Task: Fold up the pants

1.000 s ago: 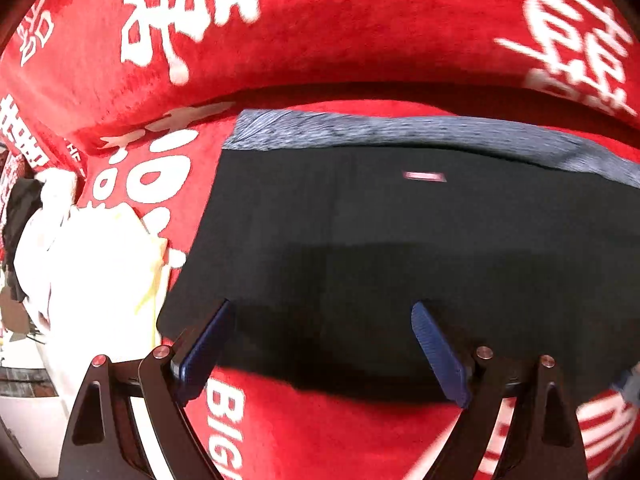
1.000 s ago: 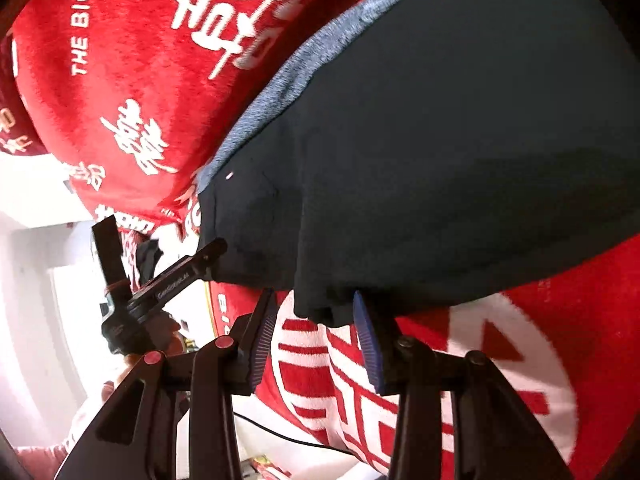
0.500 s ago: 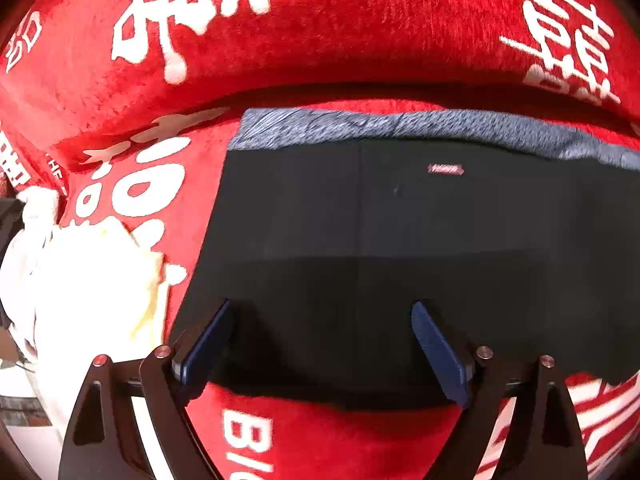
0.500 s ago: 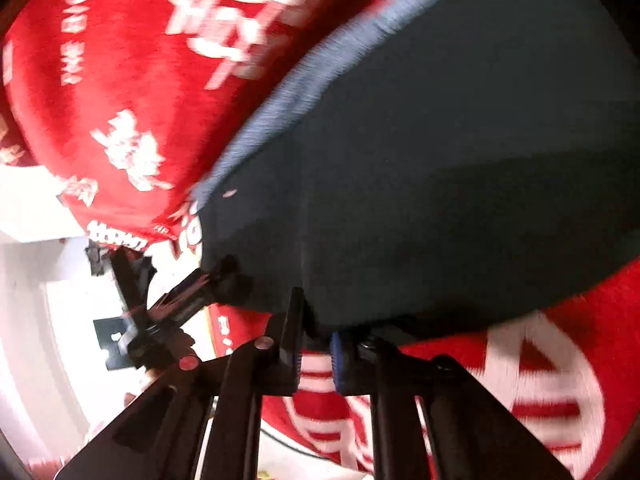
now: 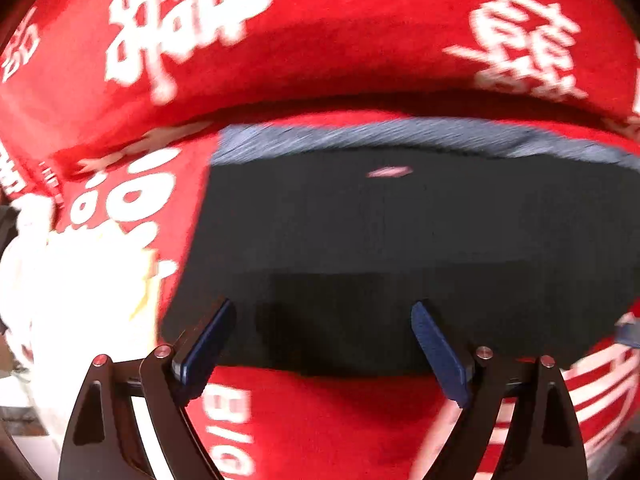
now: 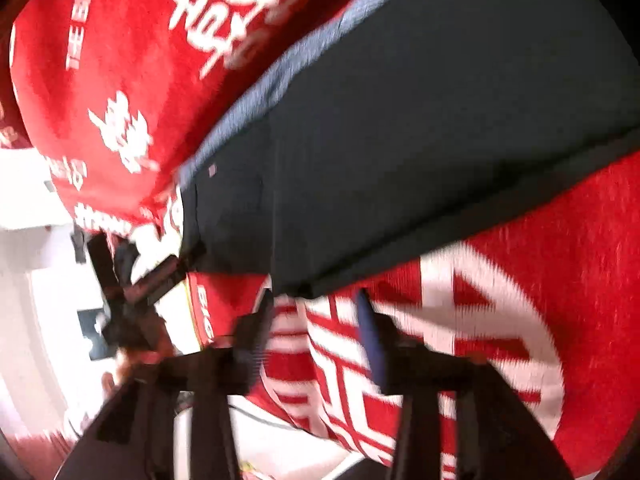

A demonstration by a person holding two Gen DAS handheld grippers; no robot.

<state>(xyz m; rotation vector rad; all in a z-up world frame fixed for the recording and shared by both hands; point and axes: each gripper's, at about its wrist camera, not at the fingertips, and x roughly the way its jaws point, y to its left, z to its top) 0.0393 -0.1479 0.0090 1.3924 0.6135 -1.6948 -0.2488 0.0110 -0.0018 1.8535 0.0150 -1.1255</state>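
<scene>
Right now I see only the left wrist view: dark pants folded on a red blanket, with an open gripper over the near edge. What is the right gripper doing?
Observer: The right gripper is at the near corner of the pants, jaws opening. The cloth lies just past its fingertips, not pinched.
Operator: What's beneath it?
Observer: A red-and-white striped print on the blanket.
Operator: Is my gripper in that view?
Observer: Yes, the left gripper sits by the other near corner.

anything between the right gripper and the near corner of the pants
Nothing visible: the right gripper, jaws opening, sits just below the corner of the dark pants, with only the red blanket beneath.
</scene>
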